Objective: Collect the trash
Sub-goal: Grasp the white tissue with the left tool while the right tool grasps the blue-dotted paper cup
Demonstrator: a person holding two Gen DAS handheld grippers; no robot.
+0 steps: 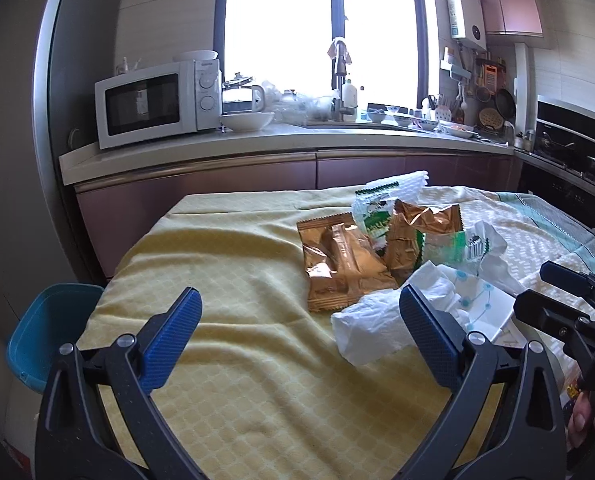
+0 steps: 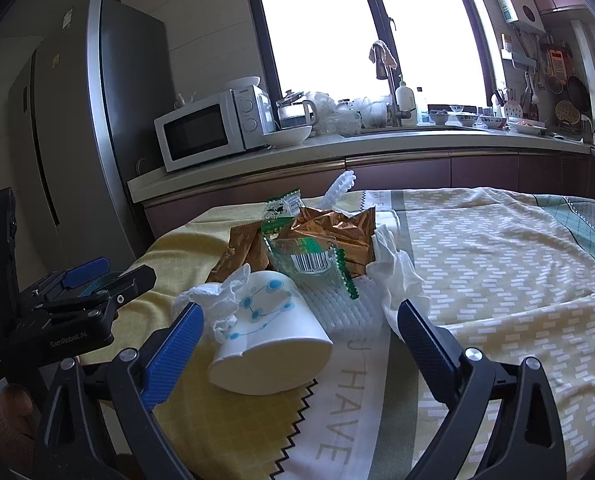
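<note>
Nearest in the left wrist view, the left gripper (image 1: 299, 316) stands with its blue-padded jaws spread wide over bare yellow cloth (image 1: 225, 264), nothing between them; its right finger (image 1: 427, 332) overlaps the edge of a crumpled white tissue (image 1: 369, 328). In the right wrist view, the right gripper (image 2: 299, 328) is likewise wide apart and grips nothing, and a paper cup (image 2: 273, 344) lies on its side between the jaws, its open mouth toward the camera, with no pad pressing on it. Crumpled tissue sits at the cup's left (image 2: 217, 300), and a white glove (image 2: 397, 276) lies just by the right finger. Behind the cup is a white foam net (image 2: 337, 308), then the heap of trash: a clear green-printed wrapper with a barcode (image 2: 309, 256) lying over a gold wrapper (image 2: 337, 228), with a second gold wrapper (image 1: 337, 264) to the left of it. All of it rests on the table where the yellow cloth meets a patterned cloth (image 2: 497, 248). A blue bin (image 1: 45, 336) stands beside the table's left edge. Farther off, a counter (image 1: 257, 140) carries a microwave (image 1: 157, 100), a bowl (image 1: 247, 121) and a kettle (image 1: 241, 96), with a faucet (image 1: 339, 76) before the bright window and a fridge (image 2: 97, 120) at the left.
</note>
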